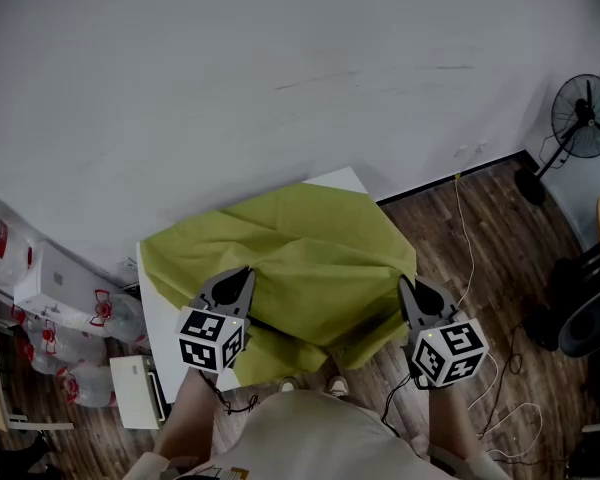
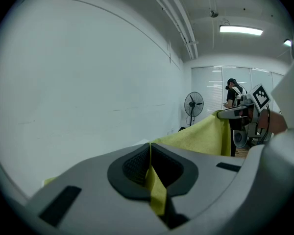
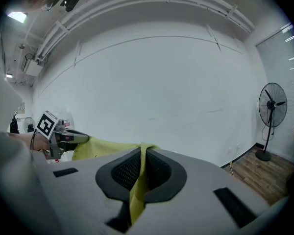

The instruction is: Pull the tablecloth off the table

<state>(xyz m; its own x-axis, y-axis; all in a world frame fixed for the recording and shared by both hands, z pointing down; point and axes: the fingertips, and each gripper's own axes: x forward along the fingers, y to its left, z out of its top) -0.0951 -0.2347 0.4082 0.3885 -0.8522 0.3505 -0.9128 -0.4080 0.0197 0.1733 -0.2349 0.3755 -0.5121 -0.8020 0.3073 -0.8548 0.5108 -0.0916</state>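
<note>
The left gripper [image 1: 244,273] is clamped shut on a fold of the tablecloth [image 1: 300,238], and the right gripper [image 1: 406,284] is clamped likewise. The tablecloth is bunched at frame centre on the table [image 1: 160,313], whose left edge is exposed.
</note>
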